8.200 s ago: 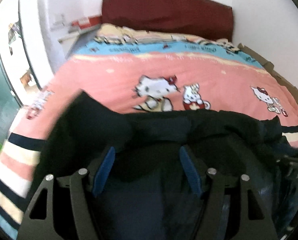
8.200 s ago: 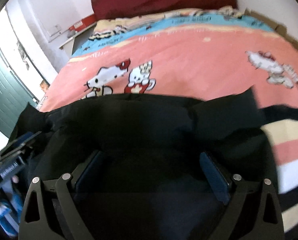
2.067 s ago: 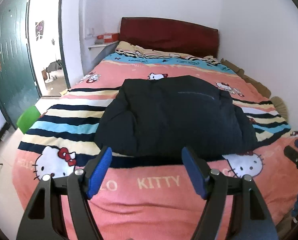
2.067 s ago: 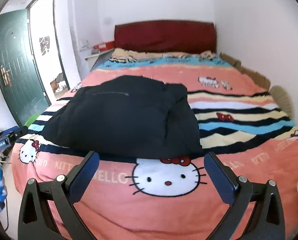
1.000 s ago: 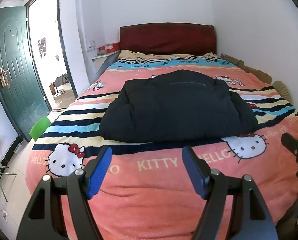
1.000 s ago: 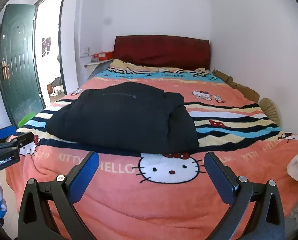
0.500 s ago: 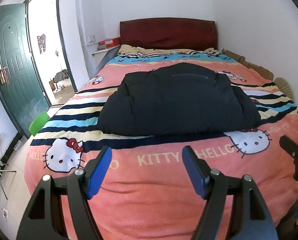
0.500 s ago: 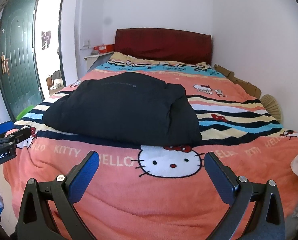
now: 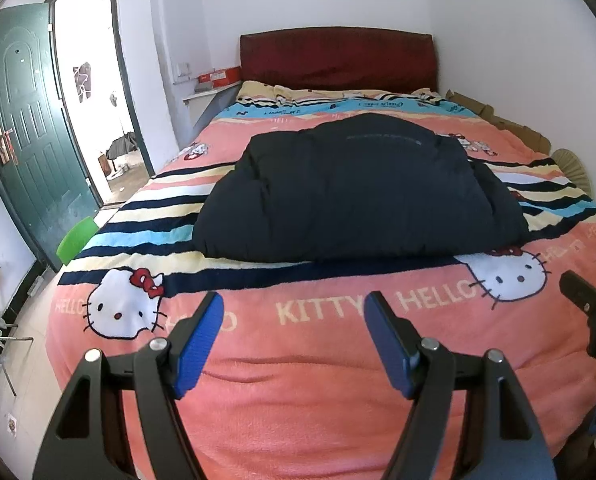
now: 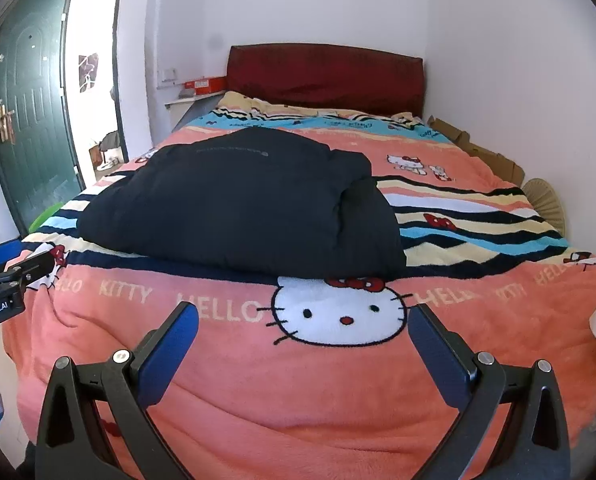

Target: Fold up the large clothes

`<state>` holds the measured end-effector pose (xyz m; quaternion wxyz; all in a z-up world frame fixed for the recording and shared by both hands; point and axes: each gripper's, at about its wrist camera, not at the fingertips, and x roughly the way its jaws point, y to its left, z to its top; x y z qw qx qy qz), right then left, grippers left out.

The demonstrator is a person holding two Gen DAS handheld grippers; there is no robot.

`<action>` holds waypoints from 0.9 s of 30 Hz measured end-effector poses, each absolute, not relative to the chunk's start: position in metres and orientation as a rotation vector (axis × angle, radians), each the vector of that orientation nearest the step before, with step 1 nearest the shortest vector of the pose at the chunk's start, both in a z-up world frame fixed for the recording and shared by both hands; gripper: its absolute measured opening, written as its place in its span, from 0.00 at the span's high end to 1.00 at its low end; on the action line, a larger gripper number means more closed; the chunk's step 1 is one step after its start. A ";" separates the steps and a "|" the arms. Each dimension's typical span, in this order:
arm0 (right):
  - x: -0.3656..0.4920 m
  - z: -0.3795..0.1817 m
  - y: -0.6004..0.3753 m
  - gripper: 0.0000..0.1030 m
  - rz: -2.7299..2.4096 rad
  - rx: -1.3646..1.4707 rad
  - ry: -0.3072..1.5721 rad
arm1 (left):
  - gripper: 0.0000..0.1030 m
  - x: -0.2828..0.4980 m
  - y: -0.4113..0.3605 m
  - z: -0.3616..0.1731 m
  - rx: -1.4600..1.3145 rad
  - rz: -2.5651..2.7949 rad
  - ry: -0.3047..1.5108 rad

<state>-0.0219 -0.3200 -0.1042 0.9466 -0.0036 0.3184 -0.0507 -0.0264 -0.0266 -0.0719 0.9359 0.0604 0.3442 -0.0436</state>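
Note:
A dark navy padded jacket lies folded into a thick bundle in the middle of the bed, seen too in the right wrist view. My left gripper hangs open over the pink foot end of the blanket, well short of the jacket, nothing between its blue pads. My right gripper is open as well, above the cat face on the blanket, apart from the jacket. Each gripper shows at the edge of the other's view: the right one, the left one.
A dark red headboard stands against the far wall. At the left a green door is open onto a bright doorway, with a green stool by the bed. Cardboard and a woven fan lie along the right wall.
Several seconds ago both grippers were down on the dark jacket; they have since drawn back to the foot of the bed. Over the last second the views barely shift.

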 end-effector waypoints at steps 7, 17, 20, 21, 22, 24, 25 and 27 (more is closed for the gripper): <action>-0.019 -0.109 -0.321 0.00 -0.109 -0.009 0.661 | 0.31 -0.024 -0.025 -0.076 0.124 -0.087 0.714; -0.015 -0.113 -0.322 0.00 -0.117 -0.008 0.673 | 0.31 -0.023 -0.025 -0.077 0.125 -0.086 0.713; -0.015 -0.115 -0.324 0.00 -0.123 -0.003 0.679 | 0.31 -0.023 -0.026 -0.077 0.124 -0.088 0.715; -0.015 -0.115 -0.325 0.00 -0.126 -0.001 0.681 | 0.31 -0.023 -0.026 -0.077 0.125 -0.088 0.715; -0.014 -0.116 -0.325 0.00 -0.128 -0.002 0.683 | 0.31 -0.023 -0.026 -0.077 0.125 -0.089 0.715; -0.015 -0.117 -0.326 0.00 -0.133 -0.005 0.685 | 0.31 -0.023 -0.025 -0.077 0.123 -0.091 0.714; -0.014 -0.117 -0.326 0.00 -0.134 -0.006 0.685 | 0.31 -0.023 -0.025 -0.078 0.124 -0.092 0.714; -0.014 -0.117 -0.327 0.00 -0.137 -0.004 0.686 | 0.31 -0.023 -0.024 -0.079 0.124 -0.091 0.712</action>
